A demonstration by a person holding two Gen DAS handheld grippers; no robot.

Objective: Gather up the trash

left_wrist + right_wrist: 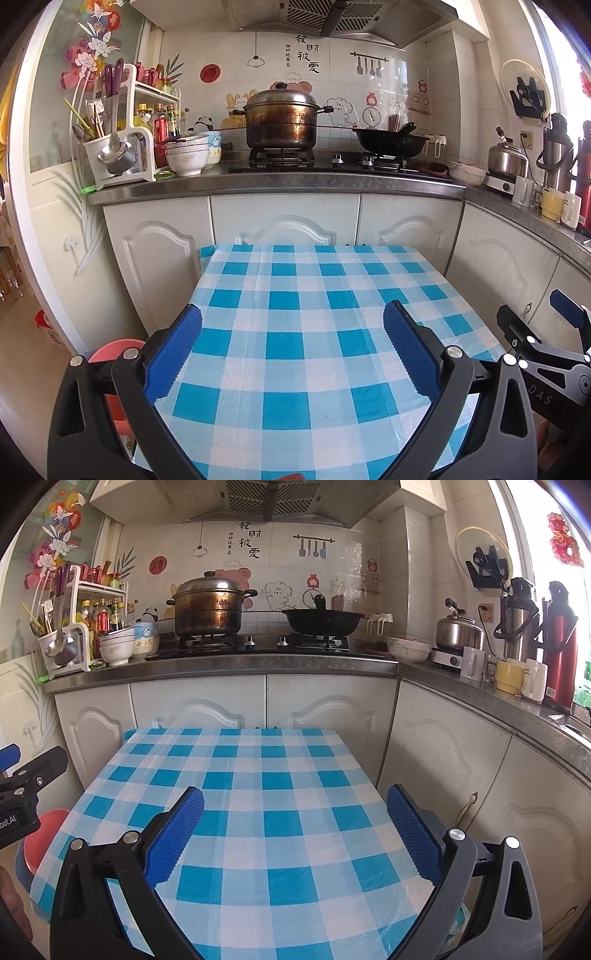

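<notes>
Blue ribbed pads (177, 354) wide apart on the left gripper (291, 350), nothing between them but blue-and-white checked cloth. Same on the right gripper (295, 830): jaws spread, empty, hovering over the near half of the table (280, 771).

No trash to be seen anywhere on the checked cloth in either view; no wrapper, scrap or peel on the visible surface. Cannot tell where the task's thing lies: possibly below the table edge, behind the cameras, or already gathered. Only likely receptacle a red-pink round tub (110, 350) low at the left of the table, half hidden behind the left gripper, showing again at the left edge of the right wrist view. Cannot tell its contents.

Judged from this: either the very start, before any piece has been found, or the end with the table cleared. No way to decide between them from these views.

Beyond the table, white cabinet doors (284, 218), then a steel counter with a lidded stockpot (281, 118) and black wok (389, 142) on the hob, bowls and a utensil rack to the left, kettle and flasks to the right.

Next move, probably: a sweep of both cameras downward or sideways to locate a piece, jaws kept apart until something sits between the pads.
</notes>
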